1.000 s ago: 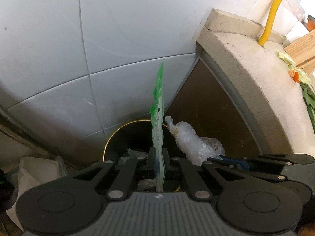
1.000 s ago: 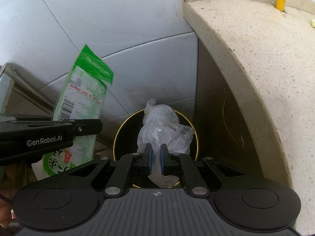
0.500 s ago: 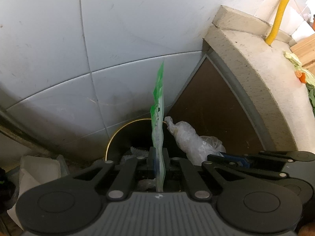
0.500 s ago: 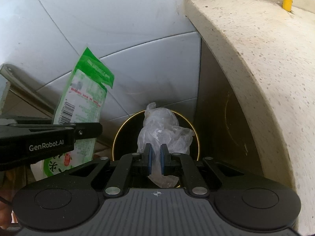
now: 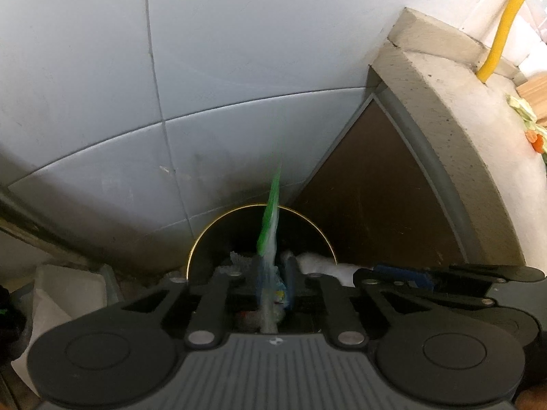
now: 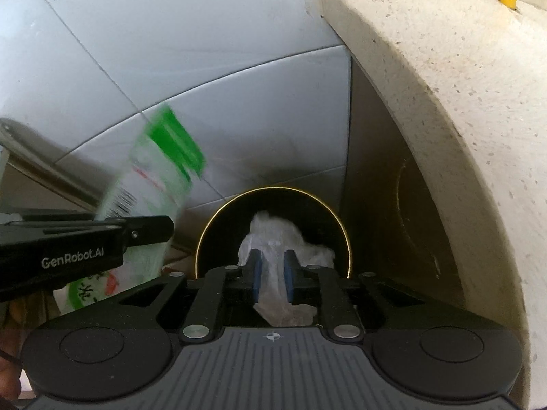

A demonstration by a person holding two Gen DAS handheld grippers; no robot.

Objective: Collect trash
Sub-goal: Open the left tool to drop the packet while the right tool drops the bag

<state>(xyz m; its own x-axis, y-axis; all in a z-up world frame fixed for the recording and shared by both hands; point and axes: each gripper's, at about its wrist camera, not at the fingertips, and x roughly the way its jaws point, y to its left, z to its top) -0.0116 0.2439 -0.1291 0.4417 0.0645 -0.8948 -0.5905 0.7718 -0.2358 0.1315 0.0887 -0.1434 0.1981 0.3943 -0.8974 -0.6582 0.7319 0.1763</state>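
Hand-held grippers: two [image 5: 272,282] [image 6: 272,278], opening; one wrapper [image 5: 270,218], one bag [image 6: 273,239].

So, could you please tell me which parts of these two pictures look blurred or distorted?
Left wrist view: the green wrapper is streaked with motion blur between the opening jaws of the left hand-held gripper; tile seams bow from the fisheye. Right wrist view: the wrapper is smeared too, the clear plastic bag over the bin is soft, and the counter curves.

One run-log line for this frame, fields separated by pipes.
phase: drop | left gripper: opening, green wrapper between jaws | right gripper: opening, clear plastic bag between jaws | target: black bin below
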